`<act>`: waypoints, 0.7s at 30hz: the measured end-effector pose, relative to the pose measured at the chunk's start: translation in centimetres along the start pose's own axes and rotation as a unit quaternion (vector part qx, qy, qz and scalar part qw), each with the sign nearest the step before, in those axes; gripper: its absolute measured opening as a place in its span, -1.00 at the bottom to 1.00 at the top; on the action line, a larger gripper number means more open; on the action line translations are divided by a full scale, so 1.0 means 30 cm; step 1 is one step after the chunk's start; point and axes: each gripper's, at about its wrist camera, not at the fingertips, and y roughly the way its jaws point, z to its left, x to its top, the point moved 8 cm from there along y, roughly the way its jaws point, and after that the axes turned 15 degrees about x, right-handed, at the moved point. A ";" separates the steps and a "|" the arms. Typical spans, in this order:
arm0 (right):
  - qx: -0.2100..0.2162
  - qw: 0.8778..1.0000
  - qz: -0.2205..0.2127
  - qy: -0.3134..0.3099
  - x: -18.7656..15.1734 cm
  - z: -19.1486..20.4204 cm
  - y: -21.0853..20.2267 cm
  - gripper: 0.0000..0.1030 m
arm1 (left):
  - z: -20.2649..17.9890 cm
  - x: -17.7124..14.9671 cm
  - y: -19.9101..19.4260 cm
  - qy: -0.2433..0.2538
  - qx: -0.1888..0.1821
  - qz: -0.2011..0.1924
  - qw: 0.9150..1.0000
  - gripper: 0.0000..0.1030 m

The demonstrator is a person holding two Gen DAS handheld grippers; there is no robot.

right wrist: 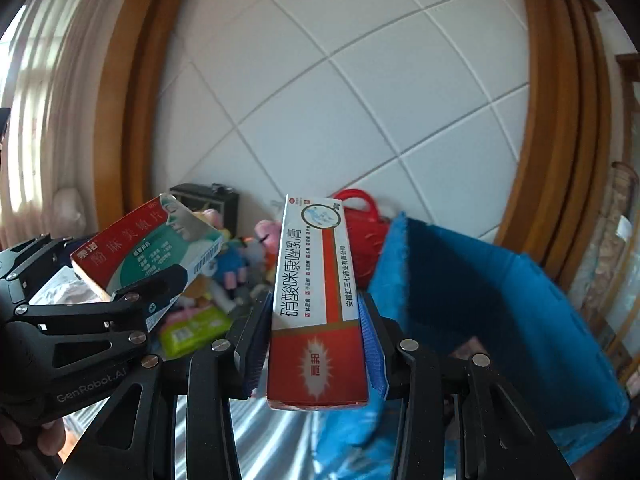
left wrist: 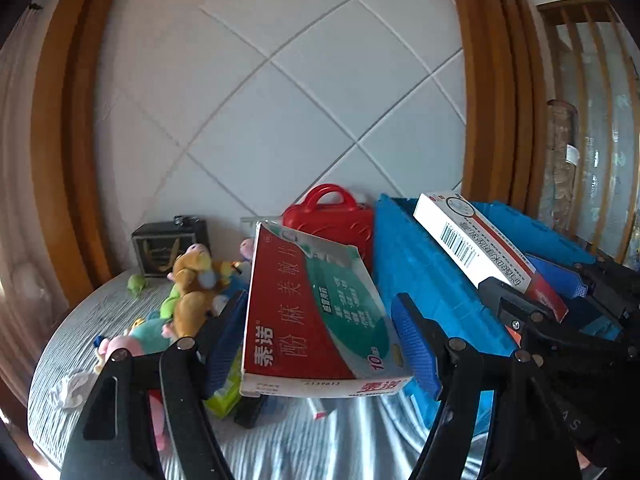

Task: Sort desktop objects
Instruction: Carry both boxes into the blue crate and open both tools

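My left gripper [left wrist: 320, 332] is shut on a red and green medicine box [left wrist: 316, 312] and holds it above the table; the box also shows in the right wrist view [right wrist: 148, 248]. My right gripper [right wrist: 316, 344] is shut on a long white and red ointment box [right wrist: 316, 300], held up beside the blue crate [right wrist: 500, 320]. The ointment box also shows in the left wrist view [left wrist: 480, 248], over the blue crate [left wrist: 420, 272]. A pile of plush toys [left wrist: 192, 280] lies on the table at the left.
A red toy case [left wrist: 332, 216] stands behind the crate by the white wall. A small dark clock [left wrist: 168, 246] sits at the back left. A green packet [right wrist: 192, 332] and a white crumpled wrapper [left wrist: 70, 390] lie on the grey cloth [left wrist: 300, 440].
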 end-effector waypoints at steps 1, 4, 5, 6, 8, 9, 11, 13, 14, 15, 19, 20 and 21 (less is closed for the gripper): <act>-0.015 1.000 -0.001 0.009 0.004 -0.073 -0.013 -0.21 | -0.071 0.033 0.005 0.005 -0.014 -0.002 1.000 0.40; -0.047 0.998 0.004 0.038 0.005 -0.290 -0.038 -0.20 | -0.284 0.112 0.041 0.021 -0.041 0.008 0.999 0.40; -0.060 0.997 0.009 0.046 0.005 -0.366 -0.039 -0.20 | -0.354 0.133 0.061 0.030 -0.047 0.013 0.998 0.40; -0.069 0.996 0.014 0.054 0.002 -0.435 -0.040 -0.20 | -0.425 0.151 0.084 0.038 -0.052 0.023 0.998 0.40; -0.083 0.994 0.027 0.070 -0.016 -0.566 -0.053 -0.20 | -0.558 0.172 0.142 0.050 -0.062 0.051 0.996 0.40; -0.089 0.992 0.039 0.078 -0.029 -0.630 -0.038 -0.20 | -0.617 0.176 0.170 0.054 -0.070 0.068 0.994 0.40; -0.093 0.989 0.069 0.089 -0.051 -0.738 -0.008 -0.20 | -0.715 0.169 0.232 0.057 -0.079 0.108 0.989 0.40; -0.085 0.985 0.107 0.103 -0.094 -0.824 0.024 -0.20 | -0.795 0.148 0.293 0.062 -0.088 0.149 0.983 0.41; -0.077 0.983 0.123 0.111 -0.116 -0.859 0.047 -0.20 | -0.833 0.137 0.317 0.068 -0.088 0.164 0.980 0.41; -0.070 0.980 0.142 0.119 -0.138 -0.891 0.062 -0.20 | -0.866 0.125 0.340 0.075 -0.086 0.177 0.978 0.41; -0.048 0.968 0.205 0.138 -0.210 -0.998 0.146 -0.20 | -0.954 0.079 0.410 0.093 -0.078 0.215 0.969 0.41; -0.047 0.966 0.213 0.138 -0.227 -1.011 0.169 -0.20 | -0.966 0.075 0.419 0.096 -0.075 0.217 0.968 0.41; -0.047 0.964 0.221 0.138 -0.241 -1.026 0.184 -0.20 | -0.979 0.073 0.426 0.099 -0.073 0.218 0.968 0.41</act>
